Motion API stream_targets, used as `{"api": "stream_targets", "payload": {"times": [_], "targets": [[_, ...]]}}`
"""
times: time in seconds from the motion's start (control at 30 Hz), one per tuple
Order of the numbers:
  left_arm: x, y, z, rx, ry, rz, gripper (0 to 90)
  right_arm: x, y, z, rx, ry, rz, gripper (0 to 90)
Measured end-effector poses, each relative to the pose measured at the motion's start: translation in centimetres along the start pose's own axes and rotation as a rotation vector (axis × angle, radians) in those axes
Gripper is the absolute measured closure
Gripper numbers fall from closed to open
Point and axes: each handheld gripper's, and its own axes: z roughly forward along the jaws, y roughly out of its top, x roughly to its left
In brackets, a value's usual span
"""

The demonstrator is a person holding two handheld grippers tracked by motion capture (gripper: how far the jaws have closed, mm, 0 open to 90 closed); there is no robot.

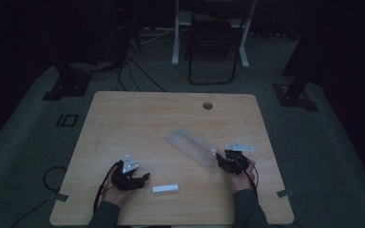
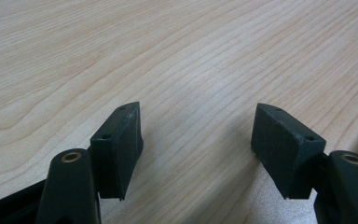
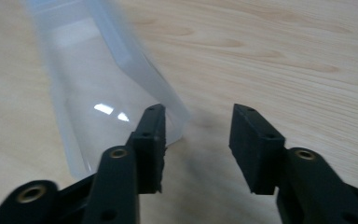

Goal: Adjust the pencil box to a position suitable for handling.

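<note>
1. Clear plastic is what I am working on: a long transparent bag point(image 1: 191, 146) lies flat on the wooden surface point(image 1: 138, 118), stretching up and away from my right tool point(image 1: 224, 160).
2. In the right gripper view, the bag's near corner point(image 3: 168, 116) sits just at my right tool's point(image 3: 196, 140) left-hand jaw, beside it rather than between the two. The jaws stand apart with bare wood in the gap; nothing is clamped.
3. My left tool point(image 2: 196, 140) rests with its jaws apart over bare wood, holding nothing.
4. A small white block point(image 1: 165, 188) lies just to the right of my left tool point(image 1: 140, 178), untouched.
5. I judge this as the approach to gripping the bag's edge. Next, my right tool should shift toward the bag so the thin film sits between the jaws, then close; the slippery, flat edge may slide away.
</note>
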Motion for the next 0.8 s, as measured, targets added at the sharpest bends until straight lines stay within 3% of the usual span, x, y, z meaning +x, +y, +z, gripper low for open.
{"api": "stream_targets", "payload": {"times": [0.13, 0.37, 0.57, 0.8], "targets": [[0.0, 0.0, 0.0, 0.001, 0.000, 0.001, 33.8, -0.5, 0.2, 0.3, 0.007, 0.008, 0.085, 67.1], [0.0, 0.0, 0.0, 0.002, -0.001, 0.003, 33.7, 0.7, -0.4, 0.7, 0.031, 0.052, 0.121, 58.2], [-0.1, 0.0, 0.0, 0.001, -0.006, 0.005, 33.0, 0.9, -0.5, 1.8, 0.074, 0.081, 0.123, 62.0], [-0.4, 0.2, -0.4, 0.016, -0.002, 0.020, 33.4, 1.2, -0.2, 2.1, 0.083, 0.113, 0.114, 70.2]]}}
